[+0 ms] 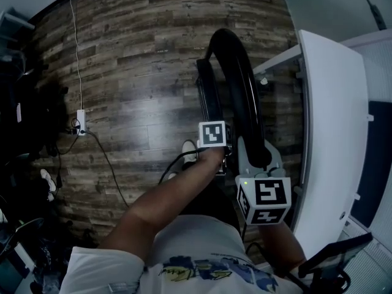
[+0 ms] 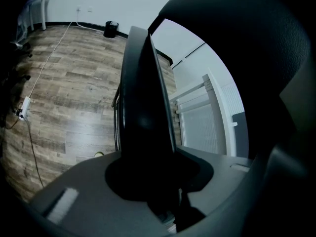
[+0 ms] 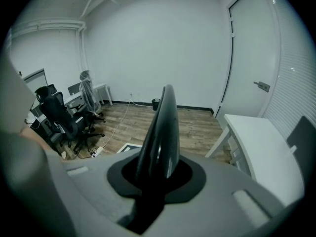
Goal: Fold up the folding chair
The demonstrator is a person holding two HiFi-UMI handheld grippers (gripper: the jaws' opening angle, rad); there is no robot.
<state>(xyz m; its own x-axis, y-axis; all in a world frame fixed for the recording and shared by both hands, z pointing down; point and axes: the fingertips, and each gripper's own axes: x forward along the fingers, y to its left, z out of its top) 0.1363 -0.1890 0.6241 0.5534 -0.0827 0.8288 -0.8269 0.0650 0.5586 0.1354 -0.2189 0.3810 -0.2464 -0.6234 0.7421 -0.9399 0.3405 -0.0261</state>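
Both angled down, jaws clamped, left hand-held gripper (image 2: pixel 150 179), right hand-held gripper (image 3: pixel 158 177)

All three views were dim, with strong fisheye bending and dark vignetted corners. The wood floor (image 1: pixel 122 72) carried a soft sheen patch. The folding chair (image 1: pixel 242 84) read near-black with its detail lost, and was blurred close up in the left gripper view. The white wall (image 3: pixel 158 43) was evenly lit.

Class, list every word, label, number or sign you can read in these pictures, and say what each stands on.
No readable text anywhere.
Square markers: black-and-white patterns, not letters.
Shirt print: a graphic, too blurred to read.
Folding chair: no label shows.
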